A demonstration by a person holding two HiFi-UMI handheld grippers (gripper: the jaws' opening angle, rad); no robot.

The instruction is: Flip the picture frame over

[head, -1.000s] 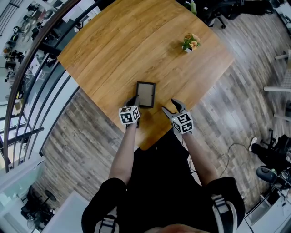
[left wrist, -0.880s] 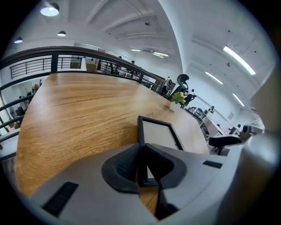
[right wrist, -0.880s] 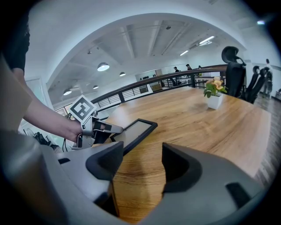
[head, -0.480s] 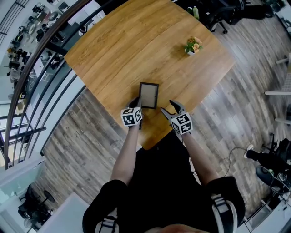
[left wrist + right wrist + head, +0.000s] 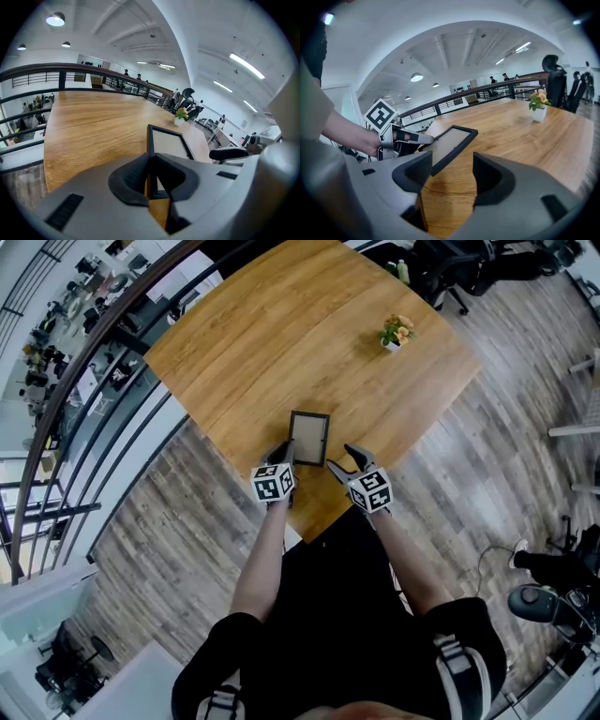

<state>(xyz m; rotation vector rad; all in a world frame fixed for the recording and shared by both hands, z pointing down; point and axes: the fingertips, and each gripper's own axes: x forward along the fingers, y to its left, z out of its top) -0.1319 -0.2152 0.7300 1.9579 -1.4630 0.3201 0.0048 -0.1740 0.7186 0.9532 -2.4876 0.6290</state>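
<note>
the picture frame [image 5: 308,438] is tilted above the near corner of the counter [image 5: 281,334], its near left corner pinched between the jaws of the left hand-held gripper [image 5: 284,454]. the right hand-held gripper [image 5: 342,457] hovers over that same corner, jaws spread with nothing between them. a small flower pot [image 5: 397,332] stands near the counter's far right edge.

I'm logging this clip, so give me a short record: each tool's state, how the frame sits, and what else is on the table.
table: wooden
frame: tilted, near edge raised off the table
left tool: shut on the frame's near edge
right tool: open, grips nothing, just right of the frame
other item: small potted plant on the far side, apart from the frame
</note>
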